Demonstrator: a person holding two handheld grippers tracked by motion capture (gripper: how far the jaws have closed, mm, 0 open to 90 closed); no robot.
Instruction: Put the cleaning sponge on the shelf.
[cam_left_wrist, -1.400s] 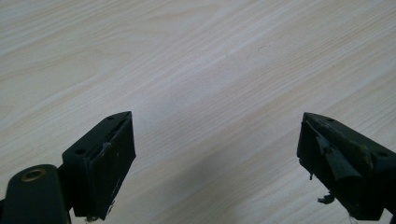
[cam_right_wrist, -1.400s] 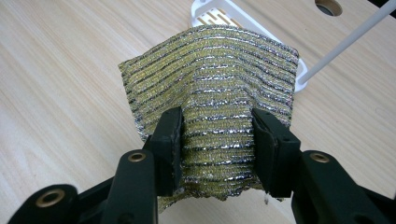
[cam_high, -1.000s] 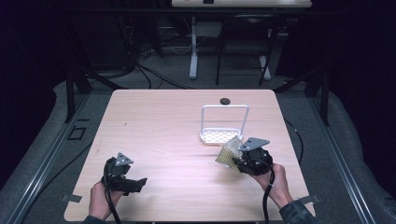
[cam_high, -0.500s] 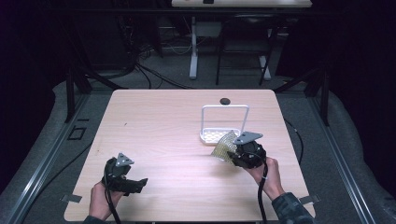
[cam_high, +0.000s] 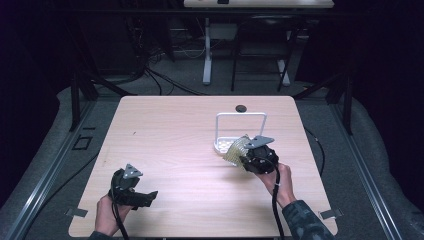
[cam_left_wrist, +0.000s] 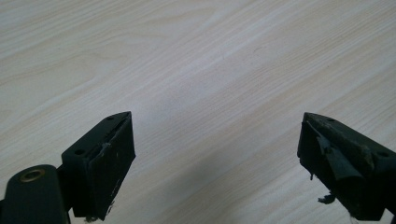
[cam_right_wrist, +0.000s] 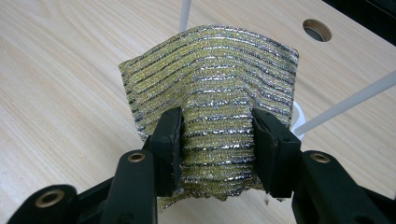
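- Since the earlier frame, our right gripper (cam_high: 243, 159) has carried the glittery scouring cloth (cam_right_wrist: 212, 98) closer to the white wire rack (cam_high: 240, 116).
- It pinches that cloth above the table (cam_high: 175, 130).
- Our left gripper (cam_left_wrist: 215, 163) rests spread wide.

A lab or test room: a bare wooden table (cam_high: 170, 150) stands on grey carpet inside metal floor rails (cam_high: 50, 170), with loose cables (cam_high: 160, 75) and desk legs (cam_high: 206, 50) behind, everything around kept dark

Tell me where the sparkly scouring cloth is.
The scouring cloth is clamped in the right hand-held gripper, right of table centre, just before the white rack.
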